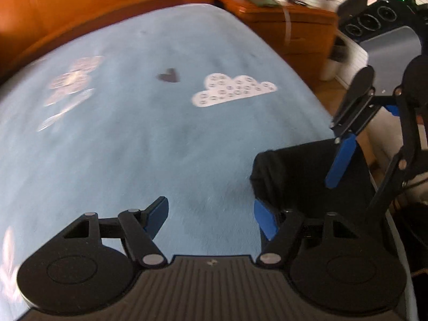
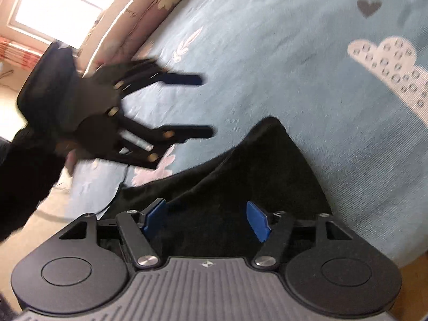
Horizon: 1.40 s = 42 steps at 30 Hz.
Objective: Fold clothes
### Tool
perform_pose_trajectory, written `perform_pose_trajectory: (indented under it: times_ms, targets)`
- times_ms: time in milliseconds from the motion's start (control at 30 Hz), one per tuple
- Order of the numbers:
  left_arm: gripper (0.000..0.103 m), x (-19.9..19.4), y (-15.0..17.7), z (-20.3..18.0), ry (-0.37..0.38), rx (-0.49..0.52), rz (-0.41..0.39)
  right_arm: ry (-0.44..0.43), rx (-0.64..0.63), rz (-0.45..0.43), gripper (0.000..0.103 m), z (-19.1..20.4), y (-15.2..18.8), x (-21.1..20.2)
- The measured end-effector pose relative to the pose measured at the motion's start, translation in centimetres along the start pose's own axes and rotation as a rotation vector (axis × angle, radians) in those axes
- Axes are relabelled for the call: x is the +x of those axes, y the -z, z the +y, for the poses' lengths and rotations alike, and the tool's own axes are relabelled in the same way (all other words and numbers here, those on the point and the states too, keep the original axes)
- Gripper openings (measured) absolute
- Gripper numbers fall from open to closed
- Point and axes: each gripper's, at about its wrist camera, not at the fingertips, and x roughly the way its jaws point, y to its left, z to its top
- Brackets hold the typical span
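A black garment lies on a light blue bedspread, near the bed's edge. In the left wrist view it shows at the lower right. My left gripper is open and empty over the bedspread, its right finger beside the garment's left edge. It also shows blurred in the right wrist view, jaws apart. My right gripper is open, hovering just above the garment with nothing between its pads. In the left wrist view one blue pad of the right gripper hangs over the cloth.
The bedspread has a white cloud, a dark heart and rabbit prints. A wooden headboard runs along the far side. A wooden nightstand with clutter stands at the far right. A floral pillow lies by a bright window.
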Motion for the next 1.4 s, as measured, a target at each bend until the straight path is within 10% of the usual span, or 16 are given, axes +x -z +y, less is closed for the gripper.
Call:
perform_pose_trajectory:
  times_ms: [267,567,867,967,1033,1400]
  targets:
    - [0.070,3.2,-1.8,0.2,0.151,0.116,0.017,-0.033,0.031,0.060,0.073,-2.2,-0.5,0.8]
    - [0.075,5.0,-2.7,3.2,0.218,-0.026,-0.011,-0.047,0.033,0.095,0.074,-2.4,-1.3,1.6]
    - [0.072,2.0,-2.7,5.1,-0.006,-0.275,-0.026,-0.008,-0.009,0.055,0.074,-1.0,-0.9,1.6]
    - [0.073,-0.2,-2.1,4.2,-0.043,-0.328,-0.046,0.056,-0.101,-0.025,0.060,1.0,-1.3,0.7]
    - [0.074,-1.5,-1.2,2.6,-0.071,-0.358,-0.047,0.113,-0.146,-0.081,0.033,2.2,-1.7,0.4]
    - [0.075,-4.2,3.0,-4.5,0.093,-0.634,-0.092,0.252,-0.167,-0.136,0.021,1.2,-3.9,4.4]
